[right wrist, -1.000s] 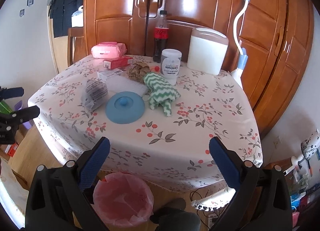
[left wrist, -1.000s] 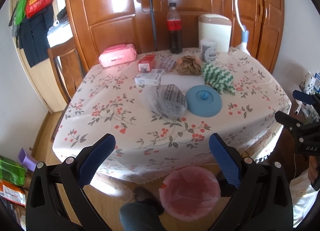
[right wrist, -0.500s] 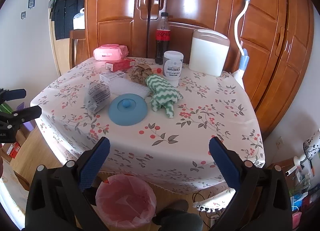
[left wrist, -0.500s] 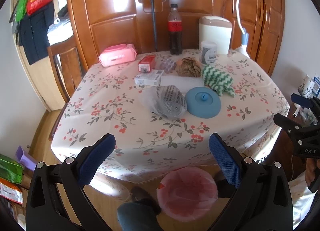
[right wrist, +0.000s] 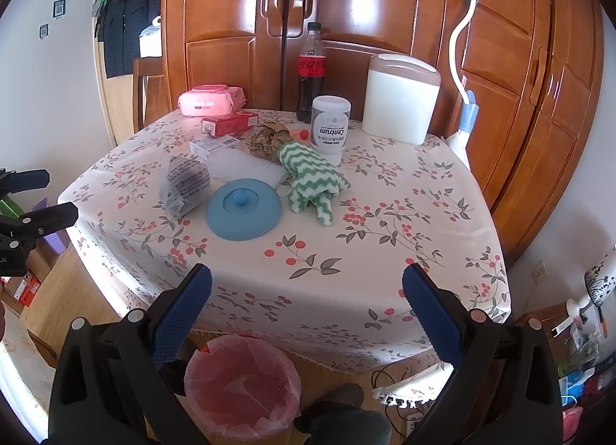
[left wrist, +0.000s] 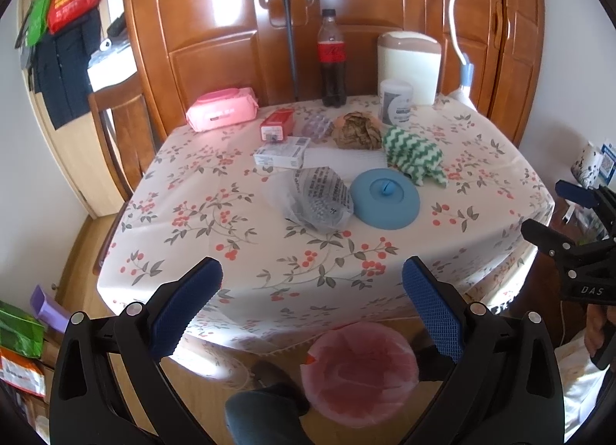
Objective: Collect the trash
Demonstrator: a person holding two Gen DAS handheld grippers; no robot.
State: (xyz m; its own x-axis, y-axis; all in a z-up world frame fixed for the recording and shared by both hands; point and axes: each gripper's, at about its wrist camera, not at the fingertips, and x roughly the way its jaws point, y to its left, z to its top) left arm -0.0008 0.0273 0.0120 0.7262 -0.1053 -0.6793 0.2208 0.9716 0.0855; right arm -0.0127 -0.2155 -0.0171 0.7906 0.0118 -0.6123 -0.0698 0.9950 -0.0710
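Both tongs (left wrist: 312, 287) (right wrist: 307, 285) slightly back, crumpled bag (left wrist: 321, 198) well ahead.

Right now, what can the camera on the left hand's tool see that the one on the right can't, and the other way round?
Only the left view shows the foil pill pack behind the red box, and the purple thing on the floor.

Only the right view shows the small red cap beside the white jar, and the cables on the floor.

Both show the floral table, blue lid, crumpled clear bag, green striped cloth, cola bottle and pink-lined bin. Each tool's fingers are spread.
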